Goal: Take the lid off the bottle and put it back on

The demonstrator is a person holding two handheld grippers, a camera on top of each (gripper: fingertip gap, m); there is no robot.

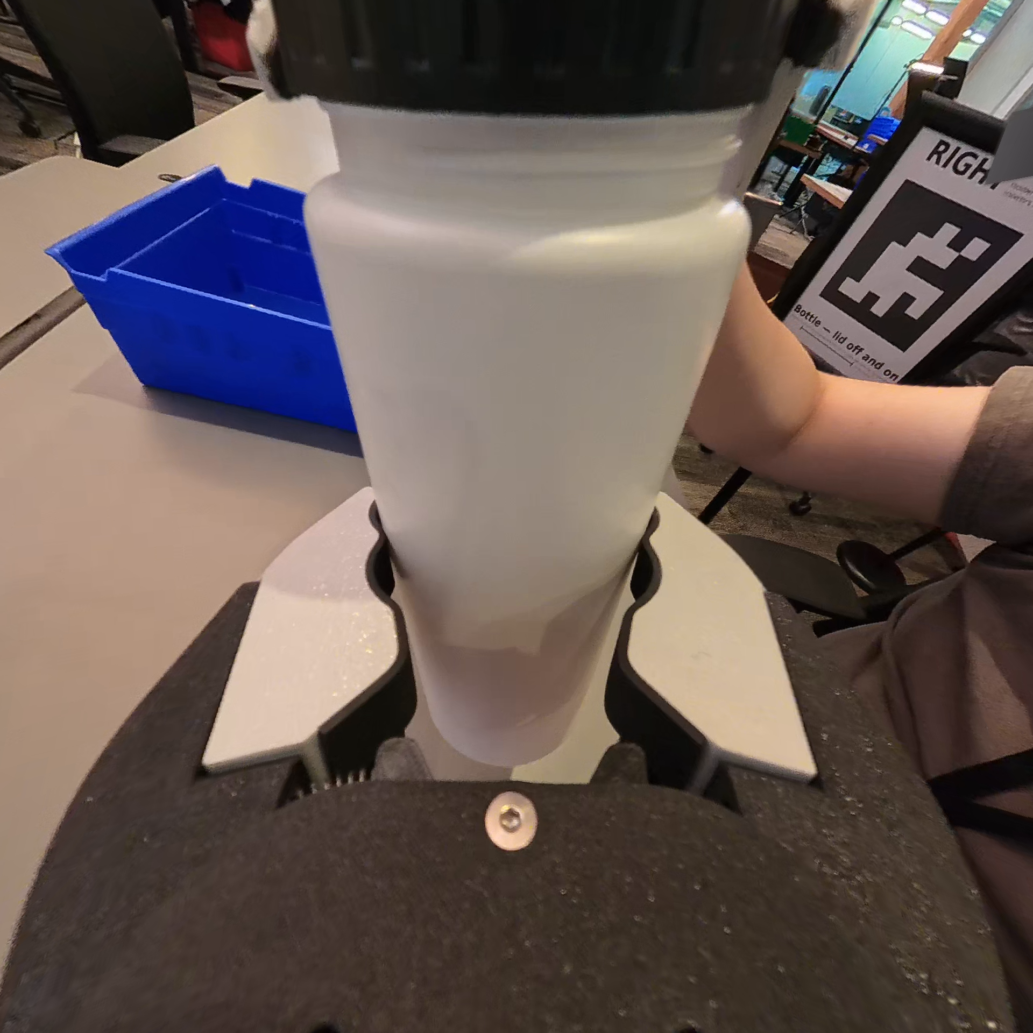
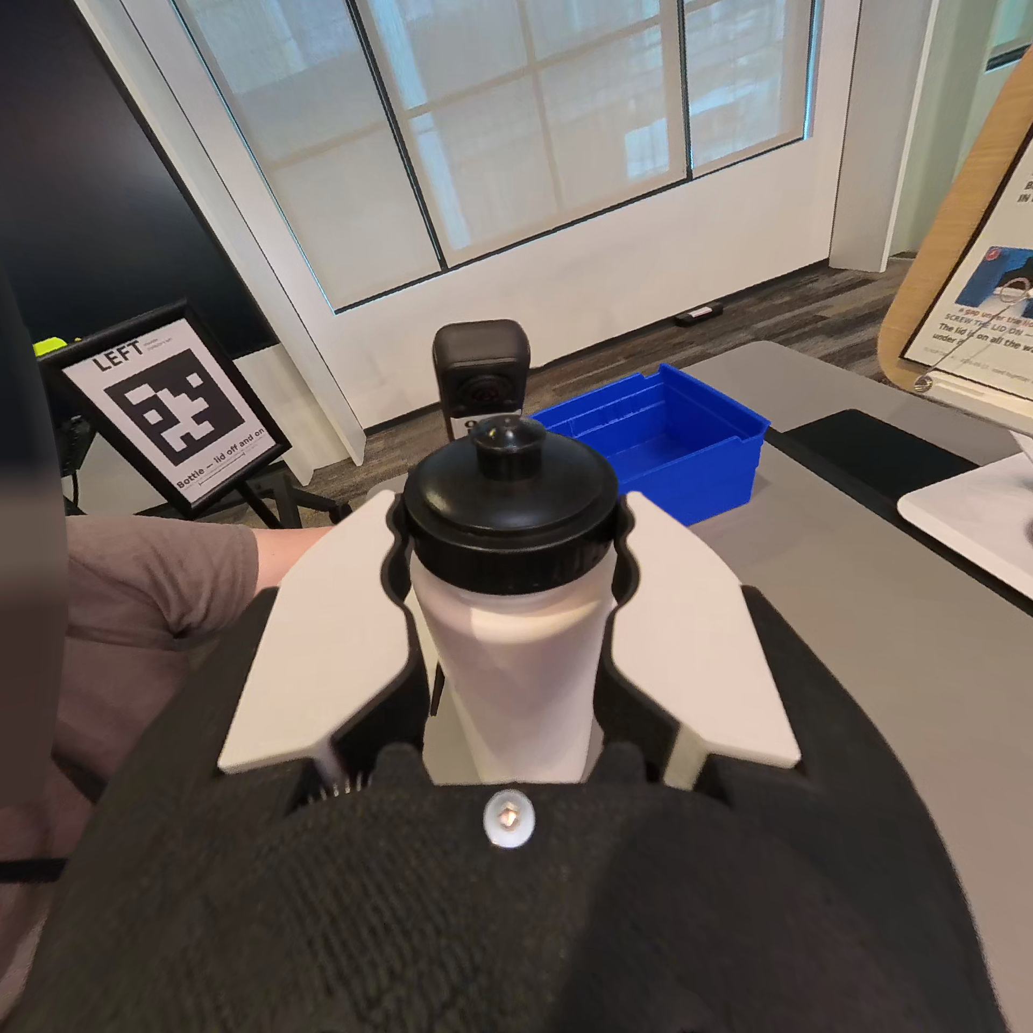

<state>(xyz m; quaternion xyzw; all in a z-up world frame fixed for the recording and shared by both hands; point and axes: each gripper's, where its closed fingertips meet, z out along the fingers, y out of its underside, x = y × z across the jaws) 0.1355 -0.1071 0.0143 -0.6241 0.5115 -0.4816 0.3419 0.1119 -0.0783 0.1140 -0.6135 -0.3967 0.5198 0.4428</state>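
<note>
Holding the white bottle with both grippers at this point, lifted off the grey table as far as I can tell. The left gripper has its jaws pinched around the lower part of the body, and the bottle leans up and away from that camera, with the bottom end sitting just in front of the gripper base. The right gripper is clamped on the black lid, jaws pressed against the ribbed rim on both sides. The little spout on top is visible and looks closed, though I wouldn't swear to it.

As for progress: the lid sits on the neck, and in the left wrist view I can see a band of thread ridges exposed just below the lid's edge. So my guess is it's not fully seated, either partway off or partway back on. I can't tell which from this alone. If it's coming off, basically everything is left: finish unscrewing, lift it clear, then thread it back. If it's going on, it just needs a few more twists to close that gap.

Off to the side there's an empty blue bin on the far part of the table, not involved right now.
</note>
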